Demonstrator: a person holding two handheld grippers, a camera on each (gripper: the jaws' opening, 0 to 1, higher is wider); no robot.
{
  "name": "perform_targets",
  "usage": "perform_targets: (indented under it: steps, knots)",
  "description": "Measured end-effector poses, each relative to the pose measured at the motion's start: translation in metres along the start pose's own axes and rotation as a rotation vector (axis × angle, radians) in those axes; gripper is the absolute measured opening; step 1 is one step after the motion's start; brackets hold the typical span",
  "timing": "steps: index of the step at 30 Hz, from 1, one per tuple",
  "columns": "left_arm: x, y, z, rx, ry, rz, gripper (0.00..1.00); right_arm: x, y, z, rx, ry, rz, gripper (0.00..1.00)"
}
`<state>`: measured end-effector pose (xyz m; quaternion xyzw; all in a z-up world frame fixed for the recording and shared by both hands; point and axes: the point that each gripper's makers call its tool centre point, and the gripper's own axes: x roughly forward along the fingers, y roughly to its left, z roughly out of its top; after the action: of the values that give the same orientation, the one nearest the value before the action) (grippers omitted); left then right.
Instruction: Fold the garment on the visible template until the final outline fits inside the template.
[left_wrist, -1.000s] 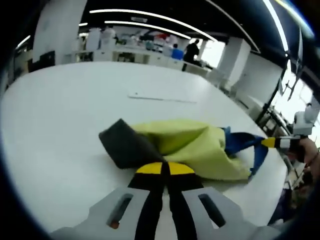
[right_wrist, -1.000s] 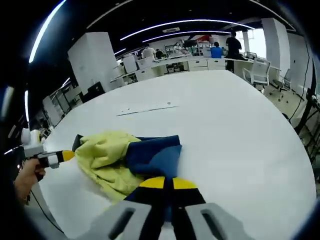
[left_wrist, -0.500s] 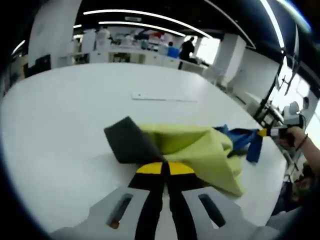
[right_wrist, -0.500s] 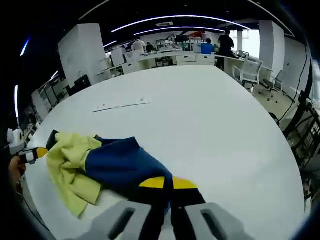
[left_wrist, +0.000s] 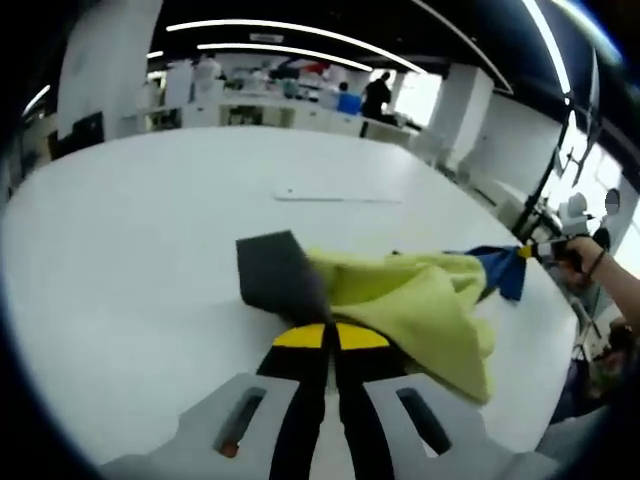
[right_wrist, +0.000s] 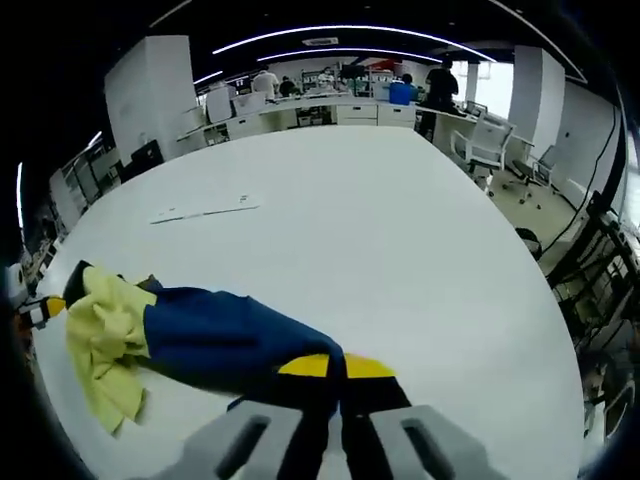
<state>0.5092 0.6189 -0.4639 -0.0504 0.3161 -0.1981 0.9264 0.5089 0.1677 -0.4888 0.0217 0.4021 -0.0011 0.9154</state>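
Yellow-green, navy and dark grey, the garment (left_wrist: 400, 295) is strung out between both tools over the white table (left_wrist: 120, 250), near its edge. Left gripper (left_wrist: 330, 335) has its jaws pinched together on the grey end, and right gripper (right_wrist: 335, 368) is clamped tight on the navy end (right_wrist: 225, 340).

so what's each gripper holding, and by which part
Both grip the same yellow, blue and dark grey cloth garment: the left gripper is shut on its dark grey end, the right gripper on its blue end.
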Motion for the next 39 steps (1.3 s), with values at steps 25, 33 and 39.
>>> perform_targets:
  steps: [25, 33, 39]
  knots:
    - [-0.013, 0.065, 0.008, 0.007, 0.014, 0.129, 0.0, 0.003, -0.065, 0.008, -0.002, 0.039, -0.121, 0.0]
    - [-0.015, 0.08, 0.007, 0.007, 0.024, 0.159, 0.0, -0.001, -0.074, 0.008, -0.02, 0.045, -0.146, 0.0]
    - [-0.013, 0.079, 0.004, 0.005, 0.04, 0.18, 0.0, -0.001, -0.068, -0.001, -0.034, 0.074, -0.142, 0.0]
